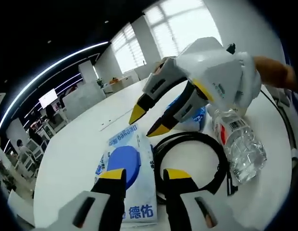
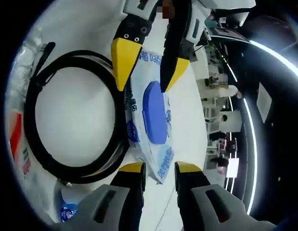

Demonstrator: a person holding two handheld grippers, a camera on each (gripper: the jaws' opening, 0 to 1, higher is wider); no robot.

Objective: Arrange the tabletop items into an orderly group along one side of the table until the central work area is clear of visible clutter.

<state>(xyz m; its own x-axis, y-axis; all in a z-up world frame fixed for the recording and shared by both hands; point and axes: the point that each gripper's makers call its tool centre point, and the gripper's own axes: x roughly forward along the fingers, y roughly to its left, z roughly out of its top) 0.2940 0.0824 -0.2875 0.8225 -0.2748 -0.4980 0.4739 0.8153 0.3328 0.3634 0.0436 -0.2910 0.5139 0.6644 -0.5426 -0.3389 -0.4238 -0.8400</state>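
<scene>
Yellow-tipped, the left gripper [image 1: 144, 179] is hanging spread over the wipes pack [image 1: 126, 169], gripping nothing. Across from it, the right gripper [image 1: 148, 120] is hovering above the same pack with its jaws apart and empty. Just beside the pack, a coiled black cable [image 1: 194, 161] is lying on the white table [image 1: 72, 154], and a bottle [image 1: 240, 144] is resting against the coil's far side. By my judgement, the arranging is barely starting: these items are sitting loosely clustered, with none lined along an edge yet.

Water bottle [image 1: 238, 144] top behind right gripper [image 1: 149, 121]
</scene>
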